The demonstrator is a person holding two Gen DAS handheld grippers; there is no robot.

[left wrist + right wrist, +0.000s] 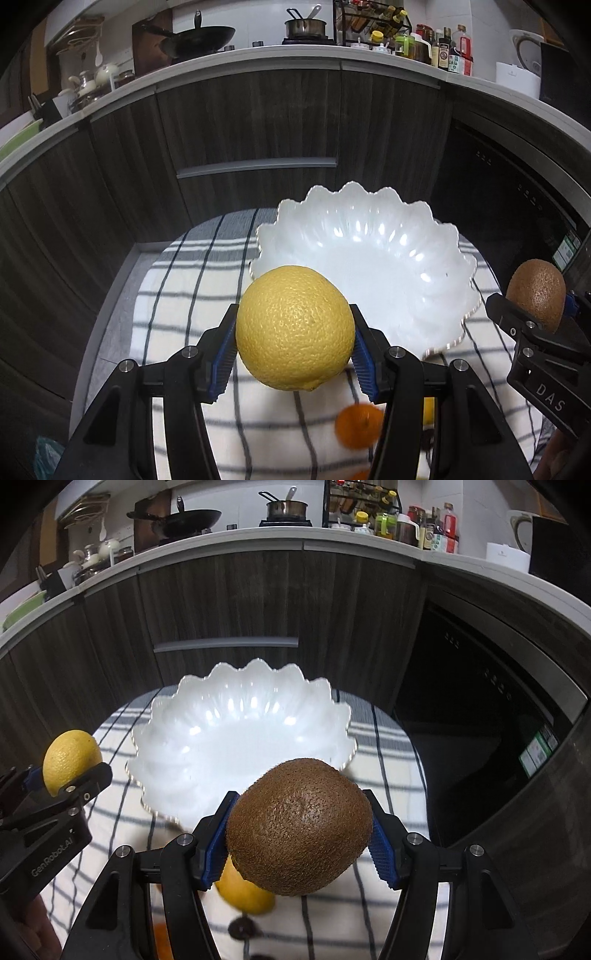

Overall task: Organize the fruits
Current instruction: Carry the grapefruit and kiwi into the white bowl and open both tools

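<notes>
Two grippers hold fruit above a white bowl (369, 251) on a striped cloth (177, 295).
The left gripper (294, 345) pinches a lemon (295, 326); the right gripper (300, 836) pinches a kiwi (300, 827). An orange (356, 424) lies on the cloth below.

The lemon (295, 328) hides the near rim of the white bowl (388, 258), while the kiwi (300, 827) covers most of a yellow fruit (245, 897) behind it. An orange fruit (359, 424) below is blurred (another is cut off by the left view's bottom edge). Countertop bottle labels (447, 51) are too small to read.
</notes>
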